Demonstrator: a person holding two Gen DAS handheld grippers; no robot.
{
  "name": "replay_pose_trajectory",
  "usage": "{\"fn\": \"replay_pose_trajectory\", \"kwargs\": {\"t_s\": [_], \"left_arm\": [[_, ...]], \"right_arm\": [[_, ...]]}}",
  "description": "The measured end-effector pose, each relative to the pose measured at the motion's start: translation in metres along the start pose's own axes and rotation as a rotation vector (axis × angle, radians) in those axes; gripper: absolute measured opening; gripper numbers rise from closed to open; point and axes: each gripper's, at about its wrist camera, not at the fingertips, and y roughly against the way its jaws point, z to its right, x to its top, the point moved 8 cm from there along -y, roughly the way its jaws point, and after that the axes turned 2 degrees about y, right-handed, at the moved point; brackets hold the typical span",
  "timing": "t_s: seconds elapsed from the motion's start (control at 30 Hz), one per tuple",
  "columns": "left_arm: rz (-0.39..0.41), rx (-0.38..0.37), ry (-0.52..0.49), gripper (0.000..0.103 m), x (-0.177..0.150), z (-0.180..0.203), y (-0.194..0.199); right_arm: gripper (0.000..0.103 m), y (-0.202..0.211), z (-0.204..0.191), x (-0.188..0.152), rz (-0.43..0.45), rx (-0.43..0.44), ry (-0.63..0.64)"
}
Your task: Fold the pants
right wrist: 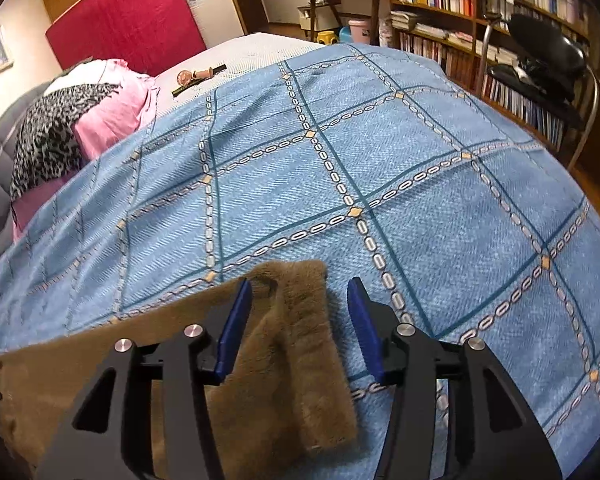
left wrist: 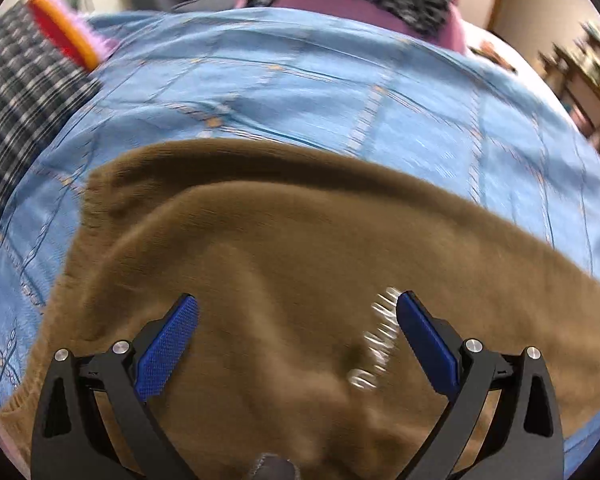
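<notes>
- Left wrist view: brown fleece pants [left wrist: 300, 248] lie spread on a blue checked bedspread [left wrist: 380, 92], white lettering [left wrist: 374, 344] on the fabric.
- Left gripper [left wrist: 297, 312] hangs over them, jaws wide apart, holding nothing.
- Right gripper [right wrist: 300, 292] is open too, its blue pads [right wrist: 236, 328] straddling a folded edge of the pants [right wrist: 288, 344] without pinching it.
- Pink bedding [right wrist: 112, 120] and a bookshelf [right wrist: 480, 4] lie beyond.

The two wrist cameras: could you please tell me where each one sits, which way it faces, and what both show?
Left wrist: on the left gripper, looking down along open jaws onto the brown pants; image blurred.
Right wrist: on the right gripper, looking across the bed toward the bookshelf, open jaws straddling a pants end.
Shared: the brown pants lying on the blue bedspread.
</notes>
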Motion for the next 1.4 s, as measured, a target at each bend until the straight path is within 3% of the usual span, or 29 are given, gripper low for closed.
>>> {"fn": "replay_pose_trajectory", "kwargs": {"t_s": [0.17, 0.27, 0.4, 0.6, 0.9, 1.03, 1.1, 1.2, 1.4], "left_arm": [[0.0, 0.028, 0.13, 0.098, 0.025, -0.05, 0.003], [0.042, 0.042, 0.175, 0.098, 0.043, -0.073, 0.006], [0.092, 0.102, 0.131, 0.098, 0.062, -0.093, 0.0], [0.058, 0.202, 0.036, 0.098, 0.076, -0.112, -0.042], [0.025, 0.094, -0.01, 0.097, 0.083, -0.112, -0.077], [0.042, 0.038, -0.057, 0.079, 0.082, -0.102, -0.071], [0.05, 0.027, -0.076, 0.059, 0.08, -0.096, -0.066], [0.065, 0.022, -0.089, 0.043, 0.076, -0.089, -0.055], [0.136, 0.003, -0.121, 0.037, 0.067, -0.078, -0.018]], "right_arm": [[0.052, -0.002, -0.02, -0.01, -0.034, 0.032, 0.008], [0.052, -0.007, -0.031, -0.016, -0.049, 0.041, 0.026], [0.052, -0.013, -0.035, -0.021, -0.062, 0.038, 0.03], [0.052, -0.021, -0.031, -0.021, -0.074, 0.028, 0.013], [0.052, -0.028, -0.027, -0.013, -0.074, 0.013, -0.012], [0.052, -0.031, -0.028, -0.013, -0.072, -0.002, -0.013], [0.052, -0.031, -0.028, -0.014, -0.07, -0.007, -0.015], [0.052, -0.03, -0.027, -0.014, -0.064, -0.004, -0.03], [0.052, -0.024, -0.021, -0.013, -0.069, 0.016, -0.064]]}}
